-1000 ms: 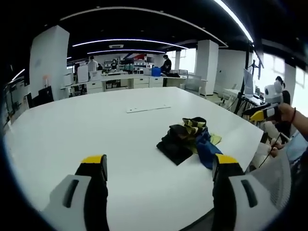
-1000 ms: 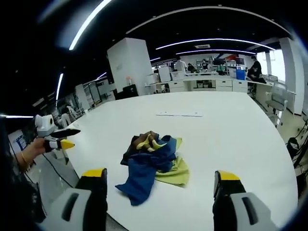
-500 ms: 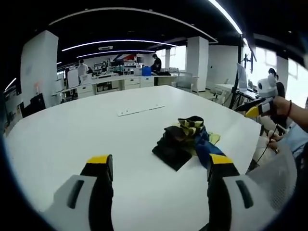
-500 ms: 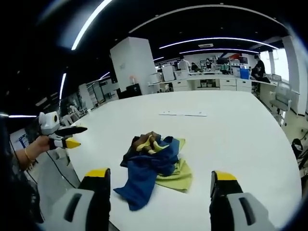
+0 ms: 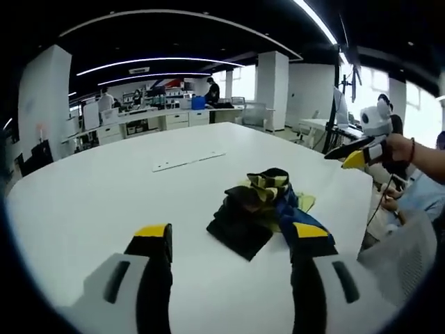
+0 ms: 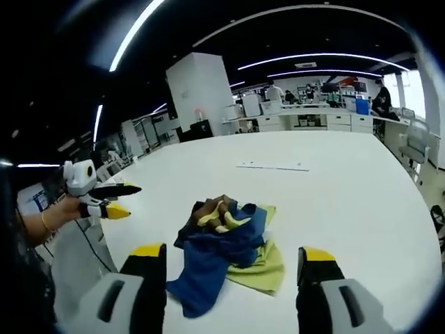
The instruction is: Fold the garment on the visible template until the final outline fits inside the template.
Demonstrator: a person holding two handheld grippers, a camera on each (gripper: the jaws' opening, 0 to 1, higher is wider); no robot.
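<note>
The pile of clothes (image 5: 265, 207) lies on the desk (image 5: 104, 188), near its edge. A flat strip (image 5: 188, 161) lies on the desk behind the pile, at 11 o'clock. More desks (image 5: 160, 118) stand far behind.

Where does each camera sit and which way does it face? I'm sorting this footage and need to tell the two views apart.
Left gripper view: rides on the left gripper, looks across the white table at the garment pile; the right gripper enters in a hand.
Right gripper view: rides on the right gripper, faces the pile from the opposite side; the left gripper enters in a hand.
Shared: pile, table, flat strip.
</note>
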